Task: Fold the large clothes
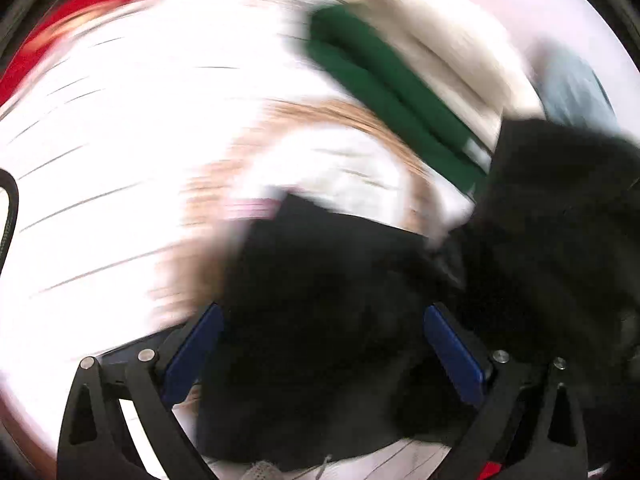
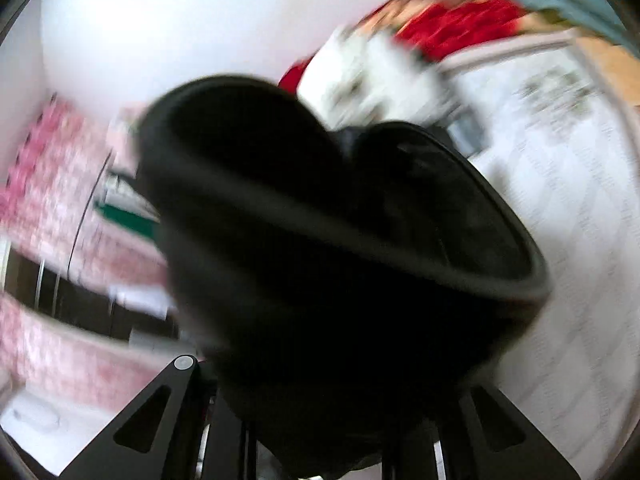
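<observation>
A black garment (image 1: 328, 300) lies bunched on a white patterned bed sheet (image 1: 120, 140). My left gripper (image 1: 324, 344) is open, its blue pads (image 1: 192, 356) wide apart with the black cloth lying between them. In the right wrist view the same black garment (image 2: 340, 240) fills the middle and drapes over my right gripper (image 2: 332, 432), hiding its fingertips; only the black finger bases show. Both views are motion blurred.
A green folded garment (image 1: 392, 96) and a cream one (image 1: 440, 48) lie beyond the black cloth. Red fabric (image 2: 460, 28) and a white printed item (image 2: 376, 80) sit at the far side. Pink patterned fabric (image 2: 52, 184) is at the left.
</observation>
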A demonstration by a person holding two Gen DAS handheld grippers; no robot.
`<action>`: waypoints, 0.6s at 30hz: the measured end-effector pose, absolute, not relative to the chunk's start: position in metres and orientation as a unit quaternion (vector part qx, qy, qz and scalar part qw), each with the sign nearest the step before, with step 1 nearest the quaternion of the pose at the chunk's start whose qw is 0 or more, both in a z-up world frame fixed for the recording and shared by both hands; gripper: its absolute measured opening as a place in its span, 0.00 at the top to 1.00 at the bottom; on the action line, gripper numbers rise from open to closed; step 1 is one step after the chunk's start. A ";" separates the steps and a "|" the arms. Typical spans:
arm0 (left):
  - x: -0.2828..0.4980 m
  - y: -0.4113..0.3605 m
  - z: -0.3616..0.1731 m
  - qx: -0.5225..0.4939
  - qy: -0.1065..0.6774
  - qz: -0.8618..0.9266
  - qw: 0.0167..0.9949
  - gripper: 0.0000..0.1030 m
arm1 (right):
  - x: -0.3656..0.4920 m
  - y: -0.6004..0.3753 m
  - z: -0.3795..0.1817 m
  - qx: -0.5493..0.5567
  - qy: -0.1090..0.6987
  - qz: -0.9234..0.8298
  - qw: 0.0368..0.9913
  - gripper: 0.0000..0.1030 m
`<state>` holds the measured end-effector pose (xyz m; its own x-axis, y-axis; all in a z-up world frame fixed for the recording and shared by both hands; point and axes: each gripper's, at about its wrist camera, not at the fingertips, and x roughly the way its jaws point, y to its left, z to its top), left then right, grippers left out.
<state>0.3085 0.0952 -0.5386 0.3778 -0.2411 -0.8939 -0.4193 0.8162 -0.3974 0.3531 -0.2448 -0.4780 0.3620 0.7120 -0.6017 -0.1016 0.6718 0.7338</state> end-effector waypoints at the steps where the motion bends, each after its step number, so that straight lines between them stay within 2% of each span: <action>1: 0.286 0.122 -0.532 -0.307 0.549 0.091 0.772 0.00 | 0.350 -0.218 -0.486 0.297 0.516 0.283 0.752 0.81; 6: 0.195 0.214 -0.504 -0.302 0.526 0.215 0.765 0.00 | 0.332 -0.101 -0.553 0.216 0.616 0.312 0.690 0.80; 8: 0.176 0.233 -0.498 -0.300 0.518 0.241 0.764 0.00 | 0.323 -0.071 -0.590 0.188 0.664 0.298 0.659 0.71; 10: 0.156 0.248 -0.486 -0.297 0.511 0.262 0.763 0.00 | 0.319 -0.055 -0.607 0.165 0.687 0.292 0.644 0.68; 12: 0.151 0.253 -0.484 -0.303 0.499 0.267 0.767 0.00 | 0.315 -0.050 -0.595 0.167 0.685 0.322 0.632 0.47; 13: 0.149 0.249 -0.481 -0.307 0.492 0.266 0.770 0.00 | 0.315 -0.048 -0.587 0.171 0.688 0.340 0.618 0.28; 14: 0.148 0.248 -0.473 -0.314 0.484 0.263 0.774 0.00 | 0.313 -0.047 -0.577 0.168 0.695 0.362 0.599 0.15; 18: 0.158 0.244 -0.461 -0.330 0.462 0.237 0.788 0.00 | 0.300 -0.058 -0.528 0.157 0.695 0.419 0.563 0.13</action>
<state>0.1576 0.2437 -0.4609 0.4605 0.0692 -0.8849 -0.6788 0.6698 -0.3009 0.3002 -0.0577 -0.5283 -0.3178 0.6893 -0.6510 -0.2536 0.5998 0.7589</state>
